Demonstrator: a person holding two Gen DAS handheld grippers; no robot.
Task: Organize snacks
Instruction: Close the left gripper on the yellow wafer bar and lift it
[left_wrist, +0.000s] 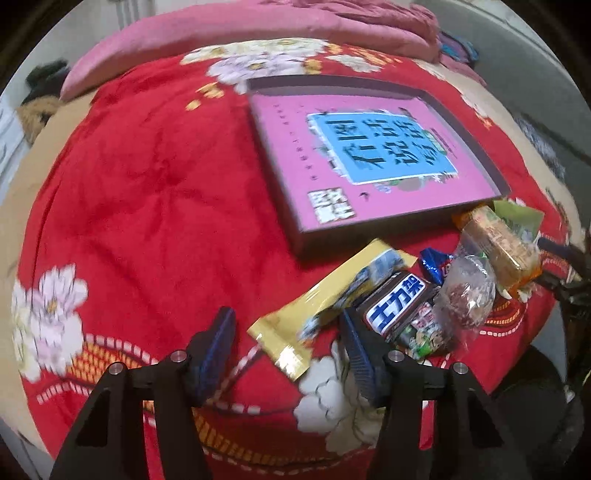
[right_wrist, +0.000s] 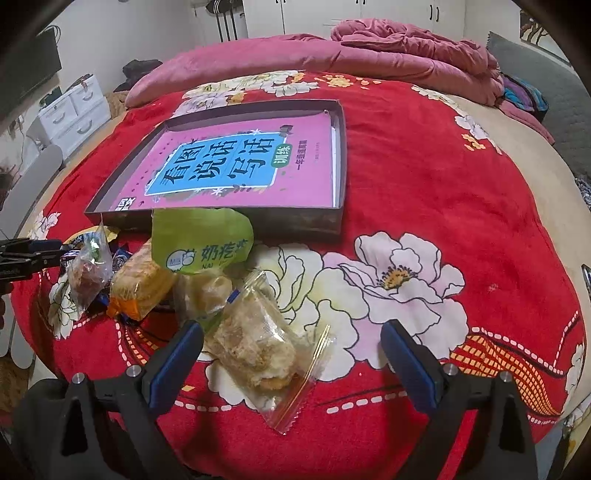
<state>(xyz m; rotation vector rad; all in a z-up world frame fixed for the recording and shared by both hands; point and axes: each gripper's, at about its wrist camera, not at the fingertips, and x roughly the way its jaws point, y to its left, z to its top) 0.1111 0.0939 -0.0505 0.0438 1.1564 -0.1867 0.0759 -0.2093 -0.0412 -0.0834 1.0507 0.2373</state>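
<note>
On the red flowered bedspread a shallow dark tray holds a pink book, and the snacks lie heaped along the tray's near wall, toward the bedspread's near edge.

The left gripper hangs low over the bedspread with its fingers spread and nothing between them but the corner of a yellow packet. That packet slants away from the gap toward the tray. A dark chocolate bar lies just beside the right-hand finger, on its outer side; whether they touch I cannot tell.

The right gripper is also wide apart, empty. A clear bag of pastry lies between its fingers, close to the left-hand one. Beyond it sit a green milk-snack pouch propped against the tray wall and an orange-wrapped cake.
</note>
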